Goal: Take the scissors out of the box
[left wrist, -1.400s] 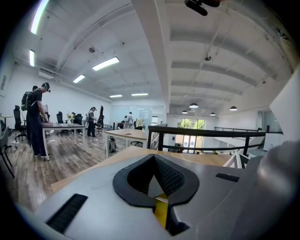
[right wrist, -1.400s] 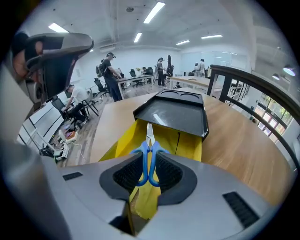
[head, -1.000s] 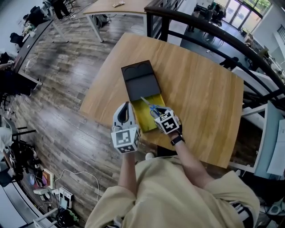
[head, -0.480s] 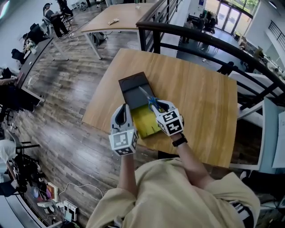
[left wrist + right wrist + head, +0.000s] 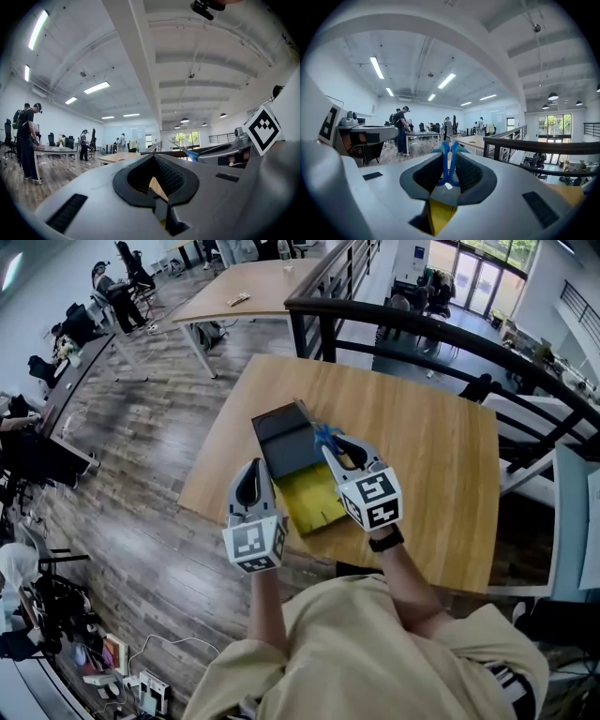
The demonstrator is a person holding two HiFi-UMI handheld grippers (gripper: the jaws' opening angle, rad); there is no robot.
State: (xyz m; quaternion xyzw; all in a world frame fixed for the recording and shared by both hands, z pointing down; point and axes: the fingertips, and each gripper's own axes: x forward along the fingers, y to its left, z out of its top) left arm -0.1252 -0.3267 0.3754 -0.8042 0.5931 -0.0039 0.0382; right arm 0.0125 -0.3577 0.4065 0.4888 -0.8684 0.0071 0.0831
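1. Left gripper [image 5: 254, 468]: jaws closed together, nothing between them; it hovers at the desk's near edge, just left of the box.
2. Right gripper [image 5: 328, 442]: clenched on the blue-handled scissors [image 5: 324, 435], which are held in the air above the box.
3. Box [image 5: 306, 493]: open, yellow inside, black lid folded back; it sits by the near left corner.
4. Desk [image 5: 427, 451]: wooden, with a black railing [image 5: 441, 329] beyond its far edge.

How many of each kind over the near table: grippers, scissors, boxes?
Grippers: 2 (left gripper, right gripper)
Scissors: 1 (scissors, blue-handled, held in the right gripper)
Boxes: 1 (box, open, yellow inside)
Total: 4
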